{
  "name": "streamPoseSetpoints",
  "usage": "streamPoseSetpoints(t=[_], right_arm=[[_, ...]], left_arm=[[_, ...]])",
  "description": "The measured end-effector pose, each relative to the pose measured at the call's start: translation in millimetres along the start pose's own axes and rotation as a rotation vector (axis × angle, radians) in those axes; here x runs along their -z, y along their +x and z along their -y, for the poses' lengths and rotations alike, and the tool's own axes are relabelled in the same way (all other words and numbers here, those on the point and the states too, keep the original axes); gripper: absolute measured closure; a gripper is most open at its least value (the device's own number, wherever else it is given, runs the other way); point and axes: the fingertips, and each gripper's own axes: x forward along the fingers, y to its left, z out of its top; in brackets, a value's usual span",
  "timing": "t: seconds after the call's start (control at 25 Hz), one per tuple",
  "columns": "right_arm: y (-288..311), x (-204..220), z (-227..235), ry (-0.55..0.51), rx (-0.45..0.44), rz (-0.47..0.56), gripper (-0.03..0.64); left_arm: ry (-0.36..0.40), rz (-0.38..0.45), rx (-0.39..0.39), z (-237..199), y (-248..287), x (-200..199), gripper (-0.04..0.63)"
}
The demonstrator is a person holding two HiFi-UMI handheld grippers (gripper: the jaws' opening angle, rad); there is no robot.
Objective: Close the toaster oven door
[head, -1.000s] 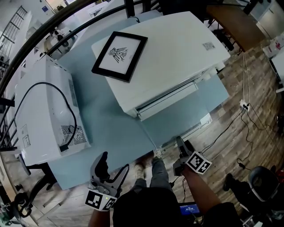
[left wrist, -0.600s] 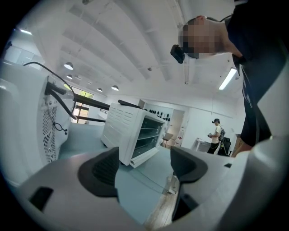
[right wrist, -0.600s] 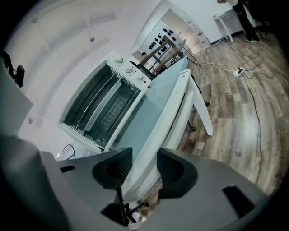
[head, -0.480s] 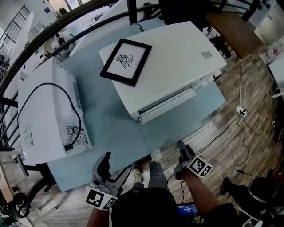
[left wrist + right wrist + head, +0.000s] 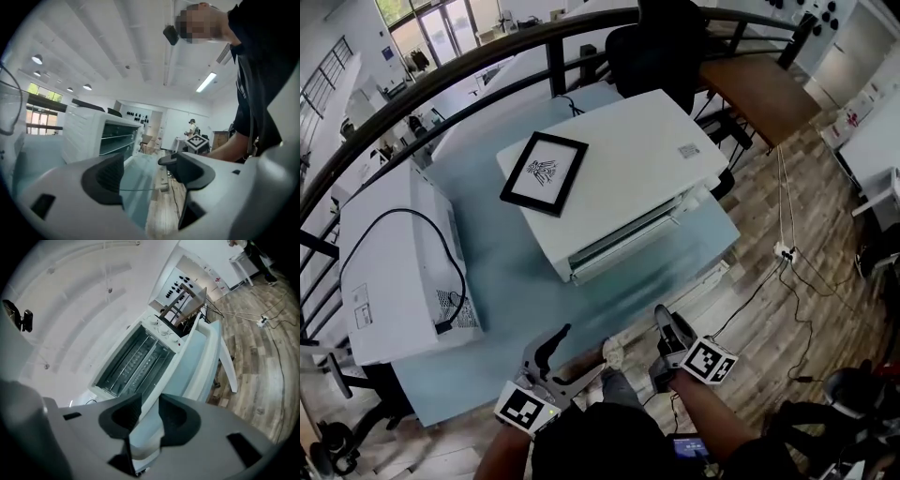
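Observation:
The white toaster oven (image 5: 619,178) stands on the light blue table (image 5: 516,272), with a black-framed picture (image 5: 544,173) lying on its top. Its glass door (image 5: 136,364) shows the racks behind it and seems to stand upright against the front, with the handle bar (image 5: 628,234) along its top edge. Both grippers hover off the table's near edge, apart from the oven. My left gripper (image 5: 577,356) (image 5: 143,164) is open wide and holds nothing. My right gripper (image 5: 664,323) (image 5: 150,411) points at the oven; its jaws are closing, a narrow gap remains, and nothing is between them.
A second white appliance (image 5: 394,272) with a black cable sits on the table's left end. A black railing (image 5: 441,80) curves behind. A black chair (image 5: 656,47) and wooden desk (image 5: 759,89) stand at the back right. Cables (image 5: 787,253) lie on the wood floor.
The head view has pulled back, so the oven sits higher and smaller in it. My left gripper has swung to the right along the table edge. The right gripper has stayed about where it was.

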Motion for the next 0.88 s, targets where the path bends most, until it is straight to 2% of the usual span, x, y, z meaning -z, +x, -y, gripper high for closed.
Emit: streamPoseSetpoints(t=[0.12,0.24,0.72,0.88], right_arm=[[-0.5,-1.6,-4.9,0.016,0.009,-0.025,0.505],[1.7,-3.5,-8.2,0.04,0.017,-0.05,0.509],[6.0,-22.8,-35.8,0.099,-0.03,-0.11,0.515],[6.4,-32.2,-54.5,0.09,-0.087,-0.12,0.494]], left_arm=[[0.031,-0.023,0.077,13.4,24.6,1.1,0.235],[0.033,-0.043,0.119,22.2,43.3,7.6,0.235],[-0.034,-0.159,0.176,25.2,78.0,44.7,0.235],[-0.05,-0.151,0.173,21.4,83.1,35.8,0.236]])
